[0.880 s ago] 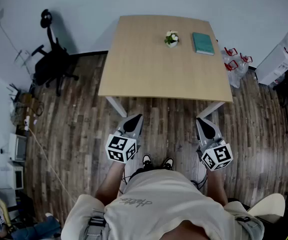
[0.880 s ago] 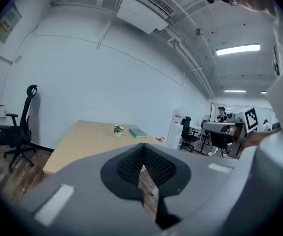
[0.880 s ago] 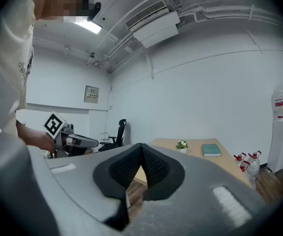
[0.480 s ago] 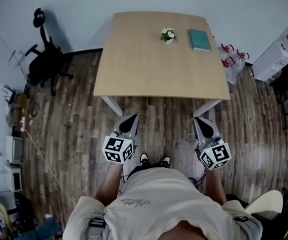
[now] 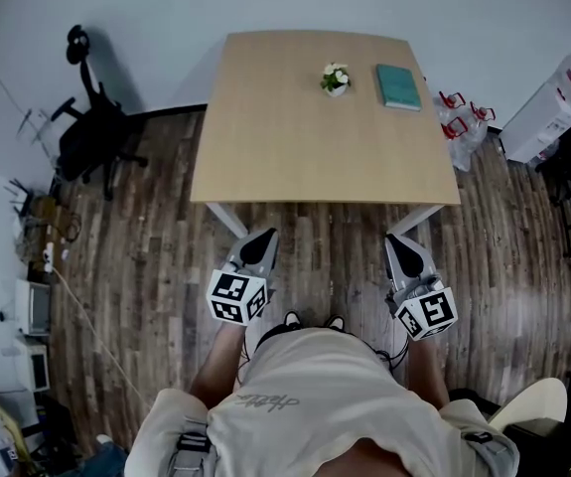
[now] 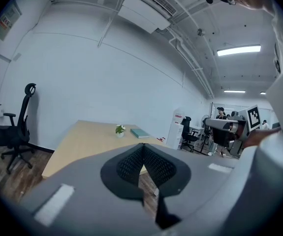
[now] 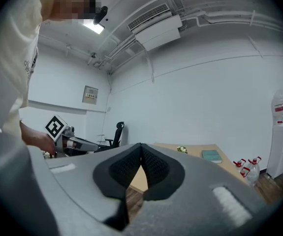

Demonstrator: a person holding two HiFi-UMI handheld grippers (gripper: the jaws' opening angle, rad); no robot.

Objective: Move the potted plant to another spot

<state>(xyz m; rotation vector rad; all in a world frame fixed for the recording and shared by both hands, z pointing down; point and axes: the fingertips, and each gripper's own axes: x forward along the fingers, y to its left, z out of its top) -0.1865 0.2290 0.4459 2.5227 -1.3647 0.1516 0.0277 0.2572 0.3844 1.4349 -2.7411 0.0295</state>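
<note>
So, the potted plant (image 5: 336, 79) sits toward the far edge of the table (image 5: 295, 157), well apart from both grippers. A teal book (image 5: 398, 86) lies flat just to its right, not touching it. The plant is a small leafy tuft with white blooms in a pale little pot.

The table is a smooth, matte, light wood-look square on white legs. The floor (image 5: 146, 266) is dark, streaky planks.

The left gripper (image 5: 261, 241) and right gripper (image 5: 401, 246) are grey wedges, each with a black-and-white marker cube (image 5: 237, 296) at the back. Both are held over the floor, just short of the table's near edge. The left one's fingers (image 6: 129, 163) are black with a ribbed, mesh-like texture and are pressed together at the tips with nothing between them. The right one's fingers (image 7: 156, 168) look exactly the same.

Compared with half a second back, the table and its stuff sit a touch lower in the head view. Plant and book haven't shifted relative to each other, and the grippers hold the same pose.

Count: one table, one plant, one book, one black office chair (image 5: 91, 132) off to the left, two grippers, two cubes. The red-capped bottles (image 5: 461, 117) by the table's right corner are too small to count properly.
</note>
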